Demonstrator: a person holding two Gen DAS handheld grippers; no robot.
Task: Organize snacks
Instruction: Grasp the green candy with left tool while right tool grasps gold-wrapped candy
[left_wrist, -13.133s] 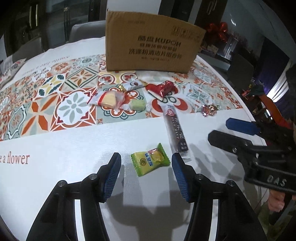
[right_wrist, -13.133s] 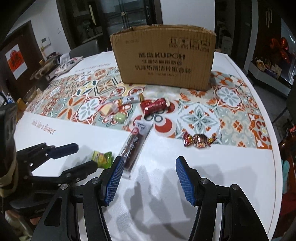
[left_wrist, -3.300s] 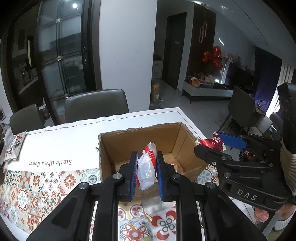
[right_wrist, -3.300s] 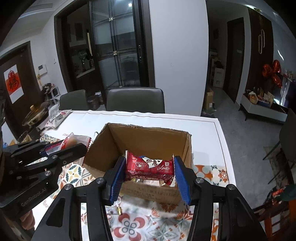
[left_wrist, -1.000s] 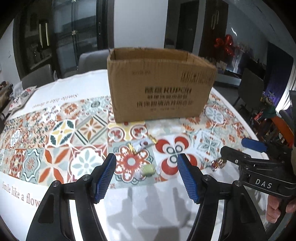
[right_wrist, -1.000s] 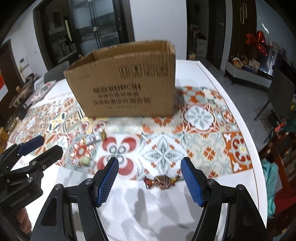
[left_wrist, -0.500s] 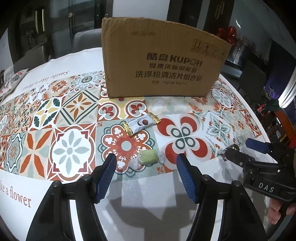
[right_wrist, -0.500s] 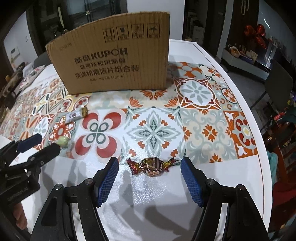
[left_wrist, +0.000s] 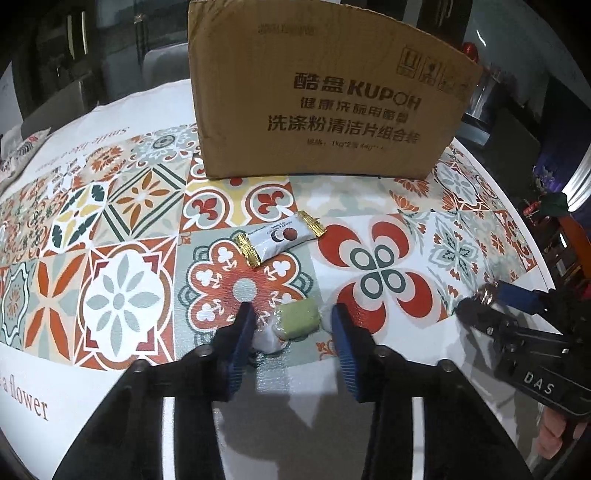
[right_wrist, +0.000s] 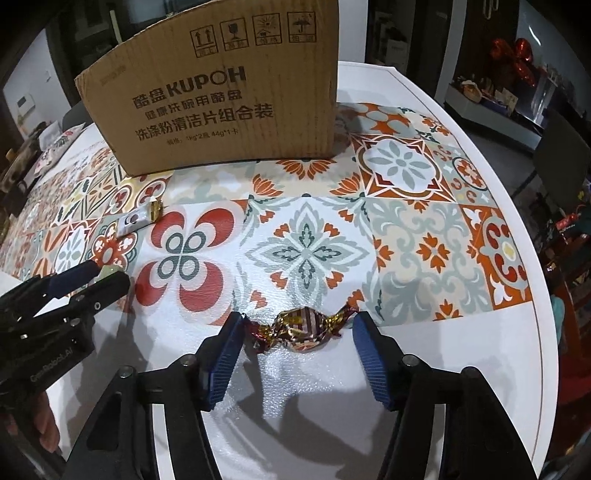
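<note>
Jaws spread: left gripper (left_wrist: 291, 325) straddles green candy (left_wrist: 298, 318); right gripper (right_wrist: 300, 332) straddles foil candy (right_wrist: 301, 329).

Right gripper (right_wrist: 297, 343) open, fingers straddling foil-wrapped candy (right_wrist: 301, 328) on patterned tablecloth (right_wrist: 406, 229). Left gripper (right_wrist: 98, 275) at left edge, near white snack bar (right_wrist: 138, 220). Cardboard box (right_wrist: 221, 96) behind.

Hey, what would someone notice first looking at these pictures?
Probably the big cardboard box with bold print, standing at the back of the patterned tablecloth. Next, the left gripper, jaws open around a green candy, and the right gripper, jaws open around a gold foil candy.
</note>
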